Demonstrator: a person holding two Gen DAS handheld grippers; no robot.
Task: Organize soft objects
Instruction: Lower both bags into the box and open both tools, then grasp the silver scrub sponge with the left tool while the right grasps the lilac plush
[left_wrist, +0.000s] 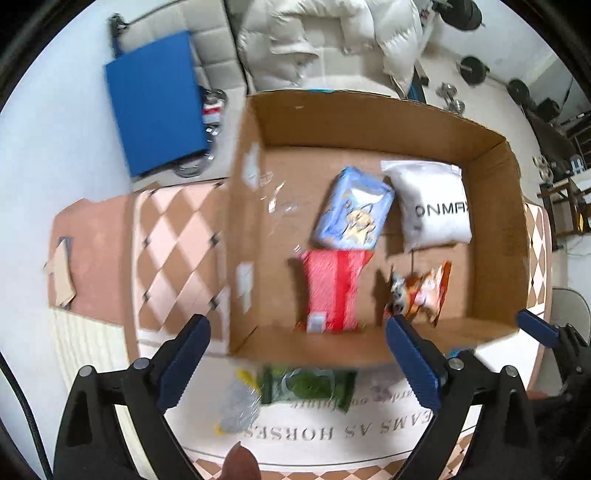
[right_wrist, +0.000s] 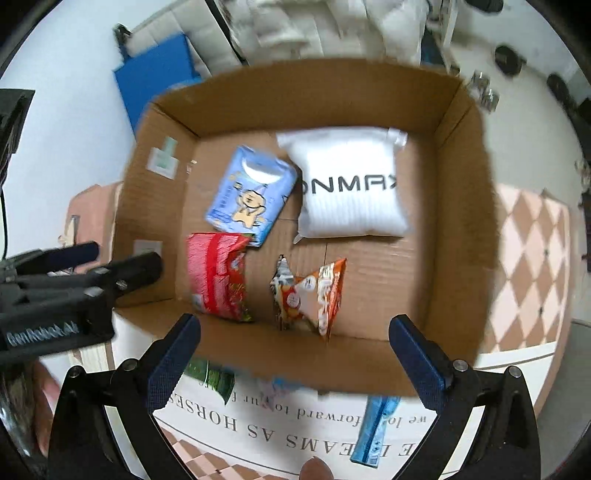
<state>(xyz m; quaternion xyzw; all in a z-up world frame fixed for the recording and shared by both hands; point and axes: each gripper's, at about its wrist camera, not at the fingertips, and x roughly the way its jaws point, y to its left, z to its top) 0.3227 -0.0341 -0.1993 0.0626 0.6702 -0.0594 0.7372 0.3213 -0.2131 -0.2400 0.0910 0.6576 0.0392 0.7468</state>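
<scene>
Both tools are held above the near wall of the box (right_wrist: 458, 236), the left tool (left_wrist: 295, 360) spread wide and empty, the right tool (right_wrist: 295, 354) likewise apart with nothing between its fingers. Four soft packs are already lodged inside: blue pack (right_wrist: 251, 195), white bag (right_wrist: 351, 188), red pack (right_wrist: 216, 277), orange pouch (right_wrist: 314, 291). A green pack (left_wrist: 306, 386) is seen waiting on the table just outside (blurred, mind). It is best approached low by the left tool, pinched across its middle, then lifted clear of the wall.
</scene>
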